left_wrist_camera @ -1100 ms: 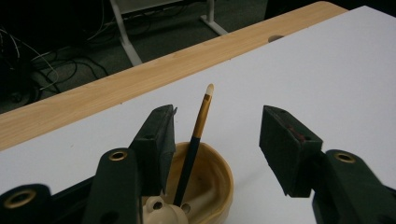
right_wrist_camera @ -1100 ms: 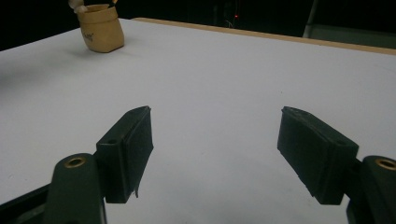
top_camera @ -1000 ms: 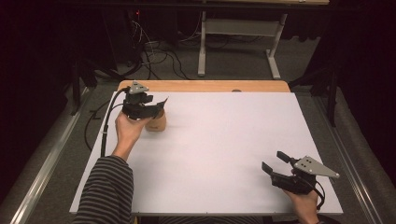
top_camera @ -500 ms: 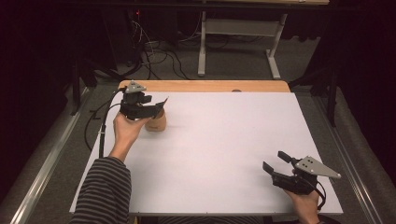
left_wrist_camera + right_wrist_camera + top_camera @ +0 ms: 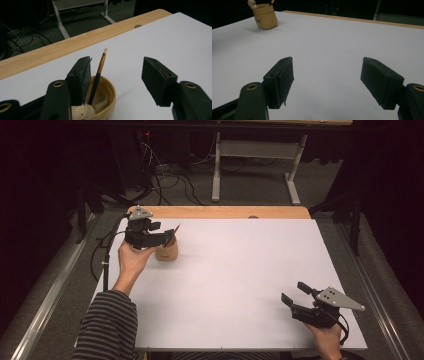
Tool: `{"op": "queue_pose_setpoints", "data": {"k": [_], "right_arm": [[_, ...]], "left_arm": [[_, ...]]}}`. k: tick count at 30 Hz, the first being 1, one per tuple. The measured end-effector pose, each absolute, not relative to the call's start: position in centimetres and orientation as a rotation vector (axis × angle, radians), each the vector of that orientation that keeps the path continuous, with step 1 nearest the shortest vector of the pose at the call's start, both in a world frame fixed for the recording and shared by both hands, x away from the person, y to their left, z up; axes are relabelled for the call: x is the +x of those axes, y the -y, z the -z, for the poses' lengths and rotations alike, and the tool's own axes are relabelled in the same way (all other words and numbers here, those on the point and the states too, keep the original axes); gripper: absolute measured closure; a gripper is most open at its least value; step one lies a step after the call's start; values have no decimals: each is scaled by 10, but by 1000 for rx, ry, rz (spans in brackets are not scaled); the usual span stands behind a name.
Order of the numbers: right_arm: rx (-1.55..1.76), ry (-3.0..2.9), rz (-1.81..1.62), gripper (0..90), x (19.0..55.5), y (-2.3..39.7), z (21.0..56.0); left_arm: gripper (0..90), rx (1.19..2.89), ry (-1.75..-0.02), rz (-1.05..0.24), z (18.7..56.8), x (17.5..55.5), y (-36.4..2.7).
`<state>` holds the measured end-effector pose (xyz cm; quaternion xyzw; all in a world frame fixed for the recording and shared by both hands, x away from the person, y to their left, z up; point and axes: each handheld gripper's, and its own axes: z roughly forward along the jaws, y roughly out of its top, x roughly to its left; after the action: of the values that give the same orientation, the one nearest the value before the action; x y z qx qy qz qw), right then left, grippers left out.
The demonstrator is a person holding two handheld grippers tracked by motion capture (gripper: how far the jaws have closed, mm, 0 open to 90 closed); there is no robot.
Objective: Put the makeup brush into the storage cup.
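Brush holder: a tan cup [image 5: 167,252] stands near the bench's [image 5: 240,285] far left corner, a paintbrush [image 5: 98,75] leaning inside it, likely just dropped in. Above the cup, the left gripper [image 5: 117,75] has just been opening its fingers, empty. Well apart from the cup, the right gripper [image 5: 296,295] rests with fingers spread, idle.

No text can be read anywhere; the pot [image 5: 265,16] bears a small dark mark too blurred to make out.
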<state>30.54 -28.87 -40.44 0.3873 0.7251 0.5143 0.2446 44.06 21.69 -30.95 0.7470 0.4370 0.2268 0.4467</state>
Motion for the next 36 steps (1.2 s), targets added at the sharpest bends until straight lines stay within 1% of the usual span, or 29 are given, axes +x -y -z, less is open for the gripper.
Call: {"op": "queue_pose_setpoints", "data": {"k": [16,21,36], "right_arm": [[1057,-1977,-1408,285,305,289,404],[1071,-1974,-1403,285,305,290,404],[1069,-1978,-1394,285,306,290,404]], "left_arm": [[413,1817,-1063,-560,300,430,-226],[413,1847,-1058,-561,297,426,-227],[400,1843,-1039,-557,297,416,-230]]}}
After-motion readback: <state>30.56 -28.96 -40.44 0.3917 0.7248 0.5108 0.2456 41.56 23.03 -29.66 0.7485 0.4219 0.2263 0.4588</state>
